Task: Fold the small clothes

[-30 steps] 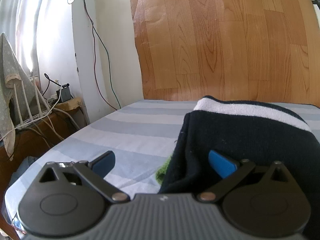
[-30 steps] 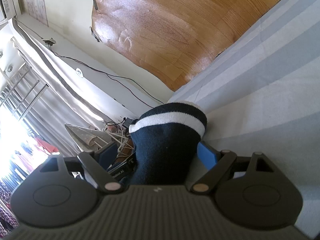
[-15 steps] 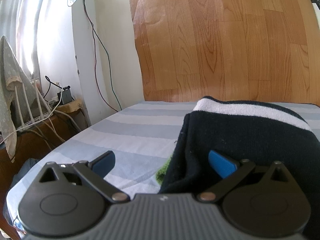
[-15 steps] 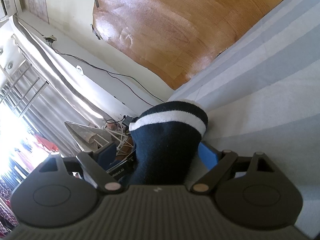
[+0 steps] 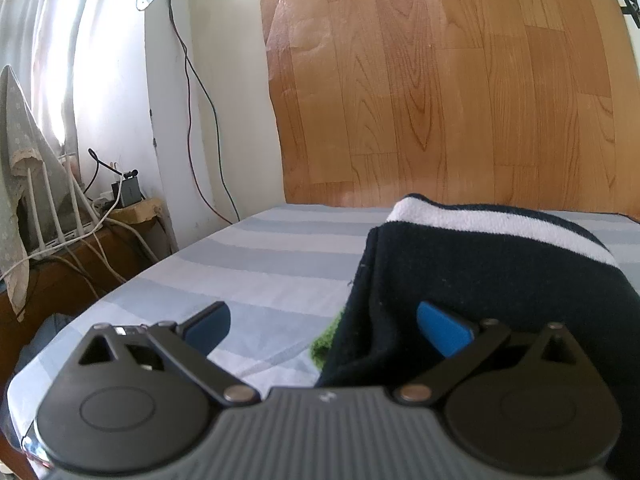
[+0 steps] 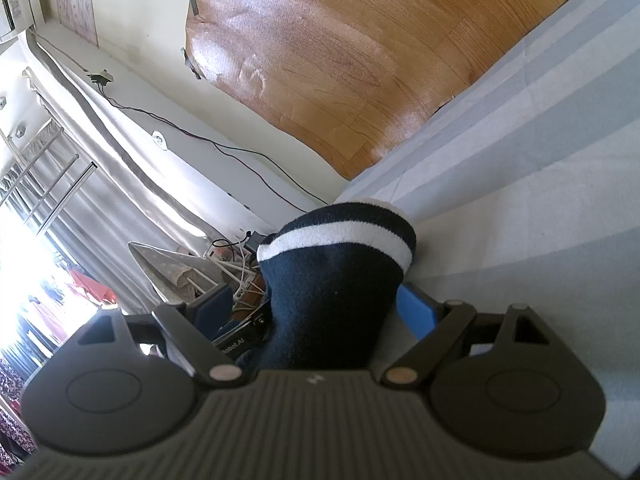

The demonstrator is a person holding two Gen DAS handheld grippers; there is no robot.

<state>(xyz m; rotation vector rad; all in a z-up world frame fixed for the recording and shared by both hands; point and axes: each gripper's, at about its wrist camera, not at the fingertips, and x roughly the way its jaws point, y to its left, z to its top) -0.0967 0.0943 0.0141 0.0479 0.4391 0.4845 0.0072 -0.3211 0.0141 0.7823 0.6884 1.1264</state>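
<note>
- Left gripper (image 5: 324, 326): jaws spread wide, nothing clamped. Its left blue pad (image 5: 208, 326) is seen over bare sheet; the right blue pad sits against the dark fabric.
- Navy sock (image 5: 480, 280) (white band near the cuff) is laid on the striped bedsheet (image 5: 260, 264), on the right half of the left wrist view. Its left edge reaches in between the left gripper's fingers, and the fabric is bunched there.
- A green scrap of fabric (image 5: 326, 342) is seen peeking out at the sock's lower left edge, on the sheet. What it belongs to cannot be told.
- Right gripper (image 6: 316, 306): jaws wide apart, with the navy sock (image 6: 336, 280) between them. The right pad is just beside the fabric, the left pad clear of it, so the sock is not pinched. Whether the sock is draped over the gripper body cannot be told (base hidden).
- In the right wrist view the sock's banded cuff end points away from the camera, with the striped bedsheet (image 6: 520, 160) to its right.
- Background: wood-pattern panel (image 5: 460, 80) against the wall behind the bed; cables and a cloth-covered rack (image 5: 16, 184) off the bed's left side.
</note>
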